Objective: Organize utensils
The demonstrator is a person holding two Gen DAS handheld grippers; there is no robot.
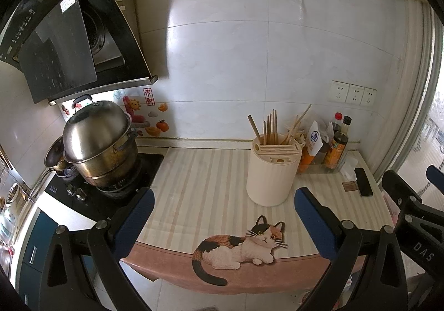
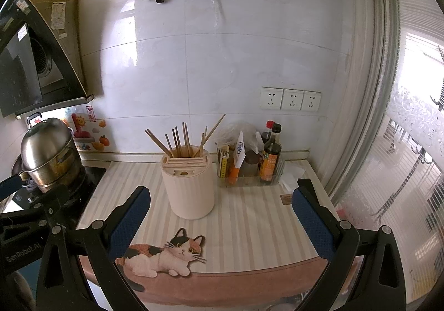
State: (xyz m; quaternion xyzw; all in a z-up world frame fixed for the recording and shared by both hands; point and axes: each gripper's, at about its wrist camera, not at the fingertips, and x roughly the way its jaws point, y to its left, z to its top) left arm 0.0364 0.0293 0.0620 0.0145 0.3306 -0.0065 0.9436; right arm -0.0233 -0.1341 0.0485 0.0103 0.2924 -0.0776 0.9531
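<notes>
Hovering both claws released over the desk (image 2: 249,216), grasping nothing.
Facing the holder (image 2: 191,186), probably lining up on the splayed chopsticks (image 2: 180,138) for tidying.

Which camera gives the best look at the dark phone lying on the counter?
The left wrist view: the flat black rectangular phone lies in full sight near the right edge of the striped counter mat. In the right wrist view I cannot find it; that spot falls behind the right tongs' blue finger pad.
</notes>
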